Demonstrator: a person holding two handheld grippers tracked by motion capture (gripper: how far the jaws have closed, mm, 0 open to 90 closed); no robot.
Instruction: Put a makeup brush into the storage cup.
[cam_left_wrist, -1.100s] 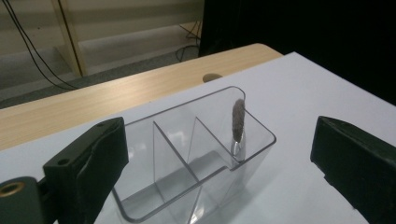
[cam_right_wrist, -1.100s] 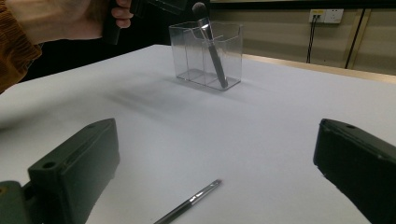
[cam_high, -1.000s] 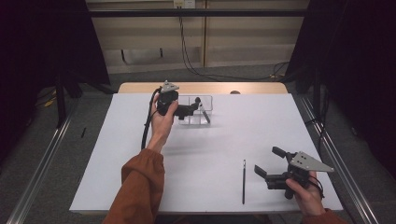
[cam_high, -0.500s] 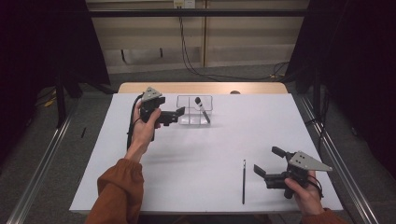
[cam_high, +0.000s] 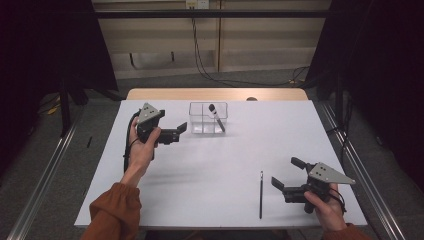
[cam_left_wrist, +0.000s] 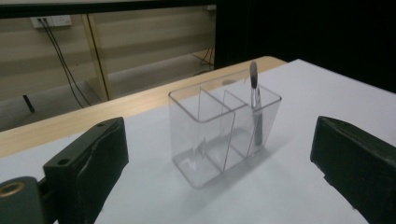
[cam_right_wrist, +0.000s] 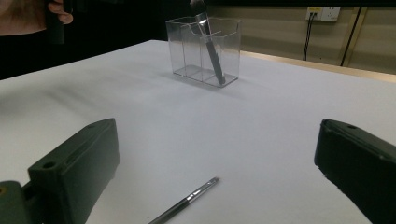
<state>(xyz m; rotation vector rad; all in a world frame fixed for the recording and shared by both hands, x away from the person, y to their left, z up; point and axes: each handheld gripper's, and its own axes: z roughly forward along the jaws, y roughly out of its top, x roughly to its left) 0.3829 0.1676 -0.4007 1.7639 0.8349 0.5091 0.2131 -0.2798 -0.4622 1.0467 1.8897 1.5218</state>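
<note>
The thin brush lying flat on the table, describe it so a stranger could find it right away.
On the white table, look at the near edge, just left of the right tongs. The thin brush lies flat there, pointing away from the person. The other brush stands in the clear box at the far side.

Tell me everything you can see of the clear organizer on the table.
The clear organizer is a transparent, plastic-looking box, open on top, split by thin walls into three compartments. It stands upright near the far edge of the white table. One end compartment holds a makeup brush, leaning, bristles up above the rim; the other two look empty. The left gripper is open beside it, not touching.
</note>
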